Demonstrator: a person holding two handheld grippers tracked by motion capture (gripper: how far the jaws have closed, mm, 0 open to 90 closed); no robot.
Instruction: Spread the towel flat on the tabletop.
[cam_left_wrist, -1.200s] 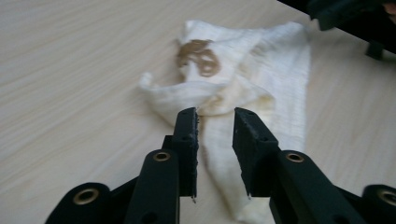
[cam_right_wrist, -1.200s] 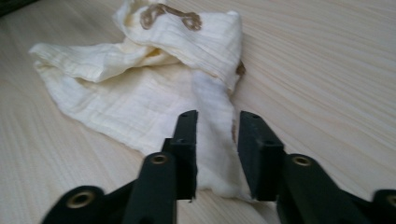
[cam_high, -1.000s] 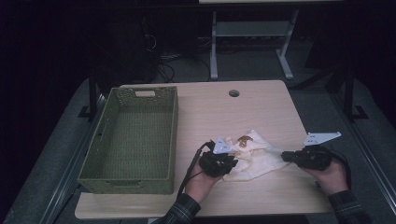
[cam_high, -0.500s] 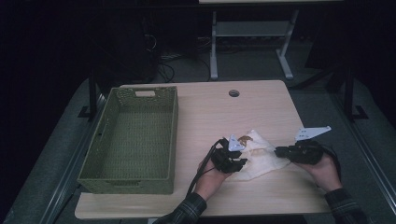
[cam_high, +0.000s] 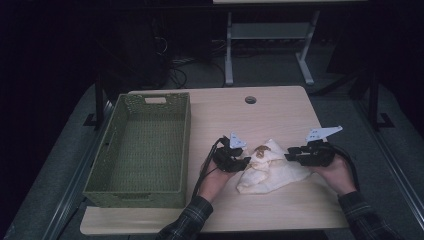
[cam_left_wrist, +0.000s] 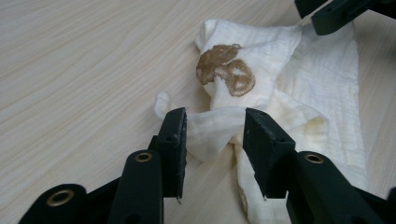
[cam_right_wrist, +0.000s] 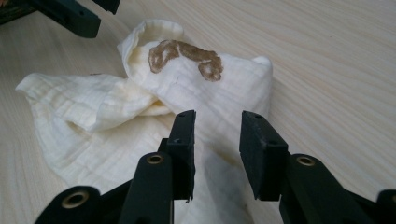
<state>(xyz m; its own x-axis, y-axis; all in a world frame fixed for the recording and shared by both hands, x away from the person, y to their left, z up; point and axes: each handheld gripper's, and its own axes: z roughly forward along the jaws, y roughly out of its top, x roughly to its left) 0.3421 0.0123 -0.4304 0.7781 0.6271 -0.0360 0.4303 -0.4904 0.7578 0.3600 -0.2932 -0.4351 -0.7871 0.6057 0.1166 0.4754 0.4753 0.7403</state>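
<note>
A crumpled cream cloth (cam_high: 270, 167) with a brown stain (cam_high: 261, 151) lies on the wooden table, right of centre. My left gripper (cam_high: 244, 162) is at the cloth's left edge. Its jaws have just been opening, and a loose fold of cloth (cam_left_wrist: 212, 133) lies between them in the left gripper view (cam_left_wrist: 215, 116). My right gripper (cam_high: 291, 154) is at the cloth's right side, and its jaws have also just been opening. In the right gripper view (cam_right_wrist: 217, 116) they stand apart just over the cloth (cam_right_wrist: 140, 98) and grip nothing. The stain (cam_right_wrist: 187, 53) faces up.
An empty green woven basket (cam_high: 132, 196) stands on the left half of the table. A round cable hole (cam_high: 250, 100) sits near the far edge. Bare tabletop (cam_high: 235, 120) lies beyond the cloth. A desk frame stands on the floor behind the table.
Both grippers moved in over the cloth, the right one leftward and the left one away from the person. Their jaws opened, and the cloth is bunched narrower.
</note>
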